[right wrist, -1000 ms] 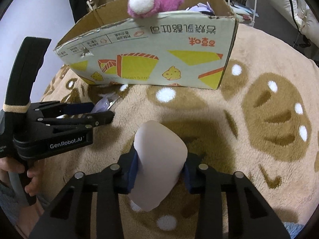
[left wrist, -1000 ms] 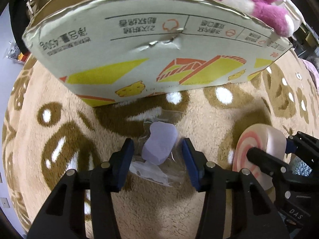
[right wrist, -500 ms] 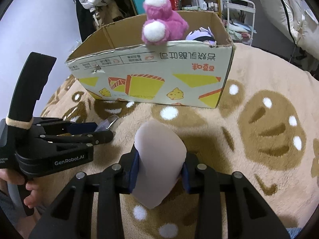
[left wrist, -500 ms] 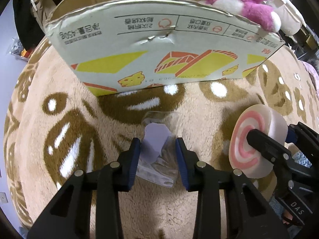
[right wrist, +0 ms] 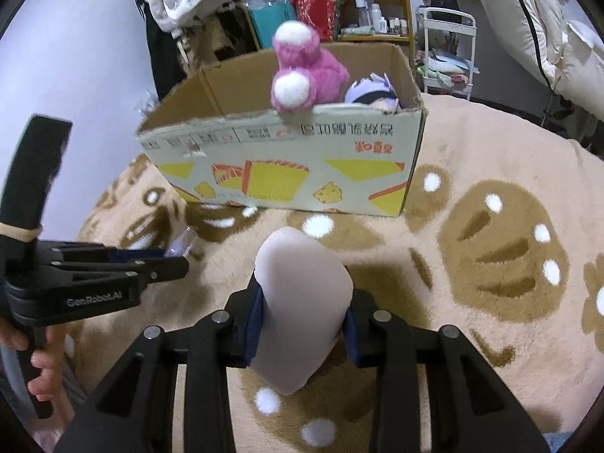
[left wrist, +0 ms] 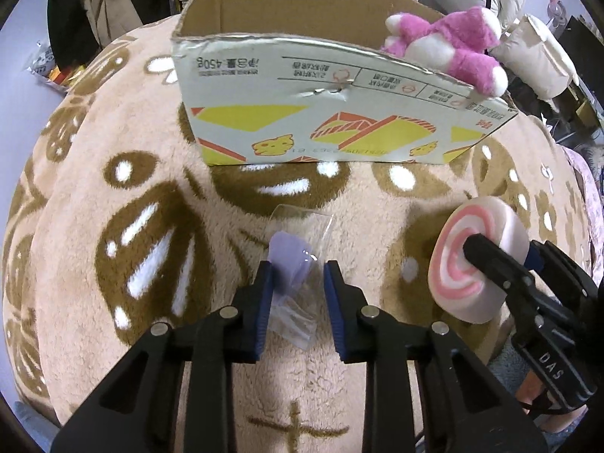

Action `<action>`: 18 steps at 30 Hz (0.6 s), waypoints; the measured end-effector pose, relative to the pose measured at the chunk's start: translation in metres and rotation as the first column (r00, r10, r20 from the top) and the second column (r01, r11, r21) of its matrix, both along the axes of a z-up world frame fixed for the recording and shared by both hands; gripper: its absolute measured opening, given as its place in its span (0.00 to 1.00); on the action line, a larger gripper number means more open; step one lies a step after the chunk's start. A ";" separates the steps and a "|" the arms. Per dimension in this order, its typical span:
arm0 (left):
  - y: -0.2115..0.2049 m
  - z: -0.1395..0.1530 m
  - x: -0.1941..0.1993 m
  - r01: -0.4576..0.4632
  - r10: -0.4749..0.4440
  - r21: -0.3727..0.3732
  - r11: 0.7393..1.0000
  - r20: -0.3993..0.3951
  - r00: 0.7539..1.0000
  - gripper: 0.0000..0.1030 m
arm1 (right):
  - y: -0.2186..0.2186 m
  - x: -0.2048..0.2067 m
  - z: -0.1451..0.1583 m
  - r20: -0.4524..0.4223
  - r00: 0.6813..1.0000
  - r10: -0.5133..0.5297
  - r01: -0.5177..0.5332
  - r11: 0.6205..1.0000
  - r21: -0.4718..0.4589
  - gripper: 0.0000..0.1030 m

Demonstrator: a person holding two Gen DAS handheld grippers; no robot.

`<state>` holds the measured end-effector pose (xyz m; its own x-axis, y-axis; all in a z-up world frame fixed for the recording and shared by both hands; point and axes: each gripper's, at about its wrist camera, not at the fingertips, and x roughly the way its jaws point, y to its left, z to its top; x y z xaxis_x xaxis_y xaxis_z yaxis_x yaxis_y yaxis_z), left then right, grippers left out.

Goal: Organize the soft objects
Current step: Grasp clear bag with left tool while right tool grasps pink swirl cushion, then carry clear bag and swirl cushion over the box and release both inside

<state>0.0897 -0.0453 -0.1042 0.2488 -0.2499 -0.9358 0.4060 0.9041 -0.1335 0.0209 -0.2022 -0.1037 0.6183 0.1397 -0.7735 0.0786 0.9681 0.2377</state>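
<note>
Partly hidden in its clear bag [left wrist: 298, 302], a lilac toy [left wrist: 288, 255] sits pinched by the left tool [left wrist: 296, 283], while the right tool [right wrist: 302, 317] clamps a swirl cushion [right wrist: 302, 309].

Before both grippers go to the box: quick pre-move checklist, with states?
1. Right gripper grip on the swirl cushion: ok, jaws pinch both sides.
2. Left gripper grip on the bagged lilac item: ok, jaws closed on the clear wrapper, though how firmly cannot be told.
3. Cardboard box open on top: ok.
4. Free room in the box: ok, left half looks bare; pink plush and purple toy sit at right.
5. Pink plush stable on the rim: cannot tell.
</note>
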 end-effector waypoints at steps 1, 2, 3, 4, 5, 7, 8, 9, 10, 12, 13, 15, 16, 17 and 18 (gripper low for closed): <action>0.002 0.002 -0.002 0.000 0.000 0.003 1.000 0.002 1.000 0.24 | 0.000 -0.001 0.001 0.001 1.000 -0.005 0.005 1.000 -0.006 0.36; 0.004 0.003 -0.003 -0.002 0.002 0.008 1.000 0.007 1.000 0.23 | 0.001 -0.001 0.002 0.000 1.000 -0.008 0.008 1.000 -0.009 0.36; 0.003 0.004 0.002 -0.004 0.003 0.009 1.000 0.009 1.000 0.22 | 0.001 -0.002 0.003 -0.002 1.000 -0.009 0.009 1.000 -0.011 0.36; 0.003 0.006 0.001 -0.005 0.005 0.011 1.000 0.015 1.000 0.21 | 0.001 -0.002 0.004 -0.002 1.000 -0.011 0.011 1.000 -0.015 0.36; 0.006 0.009 -0.001 -0.010 0.010 0.015 1.000 0.027 1.000 0.21 | 0.002 -0.003 0.005 0.000 1.000 -0.013 0.013 1.000 -0.019 0.36; 0.008 0.014 -0.003 -0.021 0.020 0.013 1.000 0.045 0.999 0.20 | 0.002 -0.005 0.008 0.009 1.000 -0.019 0.019 1.000 -0.022 0.36; 0.009 0.016 -0.003 -0.024 0.024 0.011 1.000 0.053 0.998 0.20 | 0.001 -0.007 0.011 0.016 1.000 -0.025 0.025 0.999 -0.029 0.36; 0.010 0.018 -0.005 -0.028 0.028 0.010 1.000 0.065 0.997 0.20 | 0.001 -0.008 0.013 0.024 0.999 -0.031 0.032 0.999 -0.033 0.36; 0.013 0.024 -0.006 -0.030 0.030 0.004 1.000 0.082 0.996 0.20 | 0.000 -0.009 0.016 0.033 0.999 -0.040 0.042 0.998 -0.036 0.36; 0.013 0.034 -0.009 -0.017 0.019 -0.013 1.000 0.118 0.993 0.20 | -0.004 -0.012 0.022 0.071 0.996 -0.057 0.059 0.998 -0.025 0.36; 0.007 0.035 -0.009 -0.014 0.017 -0.024 1.000 0.130 0.991 0.20 | -0.006 -0.014 0.025 0.091 0.994 -0.067 0.069 0.997 -0.023 0.36; 0.011 0.049 -0.012 -0.018 0.026 -0.049 0.999 0.175 0.984 0.20 | -0.011 -0.017 0.031 0.125 0.989 -0.082 0.084 0.996 -0.019 0.36; 0.012 0.055 -0.015 -0.023 0.034 -0.052 0.998 0.208 0.978 0.20 | -0.012 -0.018 0.035 0.144 0.986 -0.088 0.091 0.996 -0.015 0.36; 0.012 0.061 -0.017 -0.027 0.040 -0.058 0.998 0.240 0.970 0.20 | -0.014 -0.020 0.039 0.168 0.981 -0.093 0.097 0.995 -0.017 0.36; 0.014 0.070 -0.020 -0.024 0.044 -0.073 0.997 0.286 0.957 0.20 | -0.014 -0.021 0.043 0.187 0.978 -0.094 0.099 0.995 -0.020 0.36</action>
<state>0.0694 -0.0315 -0.0341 0.5139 -0.2975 -0.8047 0.4057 0.9107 -0.0776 0.0003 -0.2162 -0.0608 0.7609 0.0514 -0.6469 0.1294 0.9648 0.2289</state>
